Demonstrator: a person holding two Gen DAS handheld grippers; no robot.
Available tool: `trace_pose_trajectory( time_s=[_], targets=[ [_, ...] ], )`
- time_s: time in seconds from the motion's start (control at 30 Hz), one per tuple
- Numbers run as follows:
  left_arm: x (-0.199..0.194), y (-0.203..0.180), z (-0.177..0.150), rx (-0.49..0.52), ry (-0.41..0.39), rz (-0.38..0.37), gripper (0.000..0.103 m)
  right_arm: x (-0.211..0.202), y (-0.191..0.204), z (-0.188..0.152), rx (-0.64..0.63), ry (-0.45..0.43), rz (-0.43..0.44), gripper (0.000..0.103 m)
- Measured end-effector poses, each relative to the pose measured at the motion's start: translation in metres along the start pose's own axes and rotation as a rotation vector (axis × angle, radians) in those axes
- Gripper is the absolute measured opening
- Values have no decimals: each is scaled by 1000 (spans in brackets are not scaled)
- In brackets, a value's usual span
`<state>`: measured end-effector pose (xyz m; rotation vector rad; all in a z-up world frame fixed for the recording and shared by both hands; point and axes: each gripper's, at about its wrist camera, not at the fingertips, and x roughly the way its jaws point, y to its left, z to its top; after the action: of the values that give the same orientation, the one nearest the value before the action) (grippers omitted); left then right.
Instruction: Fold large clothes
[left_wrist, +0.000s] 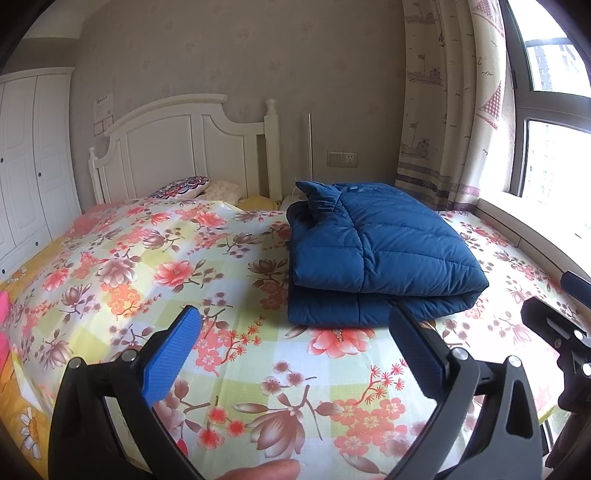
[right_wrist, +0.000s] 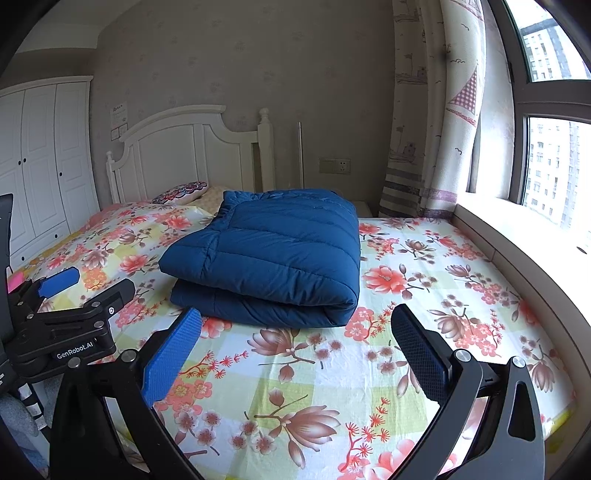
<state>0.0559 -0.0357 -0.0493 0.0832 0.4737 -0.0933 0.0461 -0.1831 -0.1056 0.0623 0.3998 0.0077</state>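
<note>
Folded jacket rests on the bed; both grippers hang back, empty.

The blue padded jacket lies doubled over on the floral bed, toward its far side. The left gripper and right gripper hold their fingers wide apart, gripping nothing. The puffy top layer may spring open, since nothing pins it.

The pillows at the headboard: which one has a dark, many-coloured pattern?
The patterned pillow, the one farthest left, toward the wardrobe. The pillow beside it is plain cream, and the next one is yellow.
</note>
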Motion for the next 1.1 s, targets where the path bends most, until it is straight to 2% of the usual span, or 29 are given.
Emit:
trace_pose_trajectory(
  time_s=[0.53, 0.73, 0.97, 1.03, 1.1],
  targets=[
    [-23, 3, 10, 6, -70, 13, 101, -18, 12, 9, -31, -39, 7, 99],
    [-27, 4, 11, 6, -75, 8, 101, -21, 14, 11, -38, -46, 9, 99],
    [-16, 5, 9, 2, -37, -21, 101, -10, 11, 6, -27, -17, 17, 99],
    [-13, 5, 8, 0, -58, -40, 101, -4, 8, 4, -21, -4, 20, 99],
    [-7, 6, 10, 11, -79, -22, 101, 5, 1, 3, -9, 16, 29, 99]
  ],
)
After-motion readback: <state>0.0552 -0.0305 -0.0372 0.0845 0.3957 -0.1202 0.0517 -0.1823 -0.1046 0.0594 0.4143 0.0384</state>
